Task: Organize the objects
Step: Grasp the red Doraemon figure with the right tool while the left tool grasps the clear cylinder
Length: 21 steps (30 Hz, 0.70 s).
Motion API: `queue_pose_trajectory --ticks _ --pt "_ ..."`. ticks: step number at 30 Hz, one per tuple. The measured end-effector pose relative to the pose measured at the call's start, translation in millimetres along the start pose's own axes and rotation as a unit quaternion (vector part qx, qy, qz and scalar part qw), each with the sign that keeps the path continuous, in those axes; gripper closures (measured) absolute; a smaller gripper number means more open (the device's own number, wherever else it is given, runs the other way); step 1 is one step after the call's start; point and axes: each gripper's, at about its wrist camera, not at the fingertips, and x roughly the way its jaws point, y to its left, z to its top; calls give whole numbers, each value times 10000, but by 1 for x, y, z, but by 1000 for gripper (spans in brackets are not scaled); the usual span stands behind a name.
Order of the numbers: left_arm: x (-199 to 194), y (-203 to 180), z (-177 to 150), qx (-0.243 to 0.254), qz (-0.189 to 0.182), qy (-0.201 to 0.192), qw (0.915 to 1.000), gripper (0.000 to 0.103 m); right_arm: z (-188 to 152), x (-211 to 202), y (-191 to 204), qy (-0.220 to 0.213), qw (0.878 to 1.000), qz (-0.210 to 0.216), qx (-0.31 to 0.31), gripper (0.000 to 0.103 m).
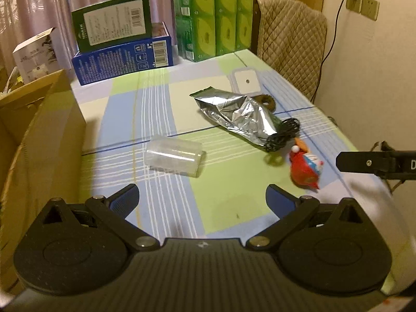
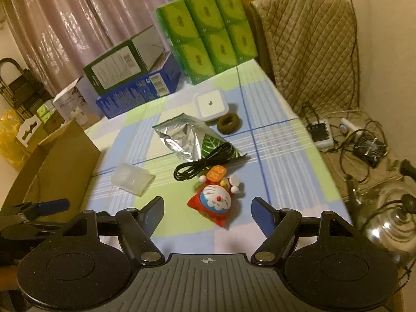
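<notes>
On the checked tablecloth lie a clear plastic cup (image 1: 173, 159) (image 2: 132, 179) on its side, a crumpled silver foil bag (image 1: 238, 115) (image 2: 186, 137), a coiled black cable (image 1: 282, 135) (image 2: 201, 165) and a red toy figure (image 1: 306, 167) (image 2: 215, 202). Farther back sit a white square box (image 1: 245, 81) (image 2: 211, 103) and a brown ring (image 1: 266, 101) (image 2: 228, 123). My left gripper (image 1: 202, 197) is open, just short of the cup. My right gripper (image 2: 208, 208) is open, its fingers either side of the toy and just short of it.
An open cardboard box (image 1: 39, 140) (image 2: 59, 158) stands at the table's left edge. Stacked blue and green cartons (image 1: 122, 49) (image 2: 135, 78) and green tissue packs (image 1: 213, 15) (image 2: 208, 36) line the back. A quilted chair (image 1: 288, 36) (image 2: 309, 49) and floor clutter with a steel kettle (image 2: 392, 221) are on the right.
</notes>
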Motion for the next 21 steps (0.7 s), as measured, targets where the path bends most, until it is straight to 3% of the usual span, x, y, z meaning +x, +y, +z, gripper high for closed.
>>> queue_pose_trajectory --ticks 8,12,16,17,21 --pt "40 8 11 167 185 160 9996 1 8 49 -10 435 9986 79 281 40" --pt "51 19 9 -31 110 264 9996 1 9 65 -2 559 9983 -48 127 42" --pt "57 24 9 -45 115 289 9995 1 9 76 -1 643 9974 -278 179 48" --pt "58 24 10 -44 105 280 9995 1 9 77 -1 669 9970 -360 155 54" --pt "68 27 14 -85 88 280 9995 1 9 75 1 684 9968 -396 135 56"
